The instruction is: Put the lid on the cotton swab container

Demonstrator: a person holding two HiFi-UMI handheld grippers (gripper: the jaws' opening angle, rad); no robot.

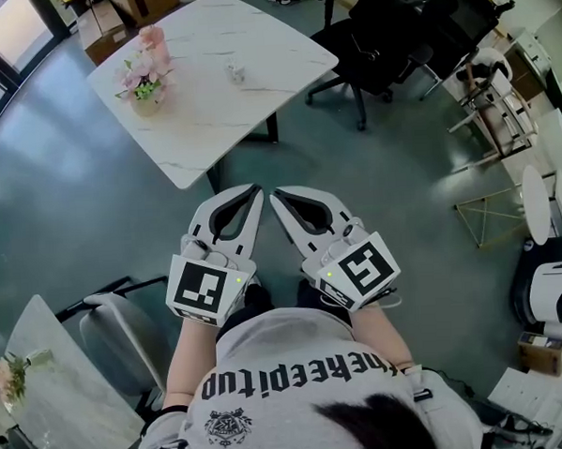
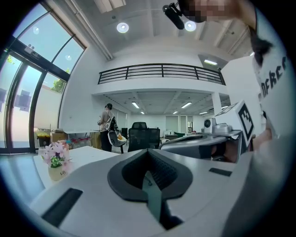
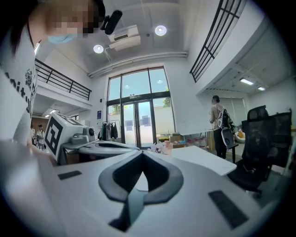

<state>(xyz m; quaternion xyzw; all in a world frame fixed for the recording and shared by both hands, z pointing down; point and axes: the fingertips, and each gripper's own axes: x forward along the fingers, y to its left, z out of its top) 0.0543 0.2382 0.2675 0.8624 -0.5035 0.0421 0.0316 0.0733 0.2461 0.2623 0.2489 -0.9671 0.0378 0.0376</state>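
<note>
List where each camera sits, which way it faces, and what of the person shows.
Head view: on the head, facing steeply down; shows left hand-held gripper, right hand-held gripper, forearms, grey shirt.
Left gripper view: on the left hand-held gripper, along its shut jaws toward the black chair; shirt at right.
Right gripper view: on the right hand-held gripper, along shut jaws toward glass doors; shirt at left.
Shared: all three show the white table with flowers.

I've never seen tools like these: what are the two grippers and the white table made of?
The left gripper and right gripper: seemingly matte white moulded plastic, smooth shells, with dark ribbed, rubbery-looking jaw linings. The table: white top with faint grey veins, marble or marble-look laminate.
</note>
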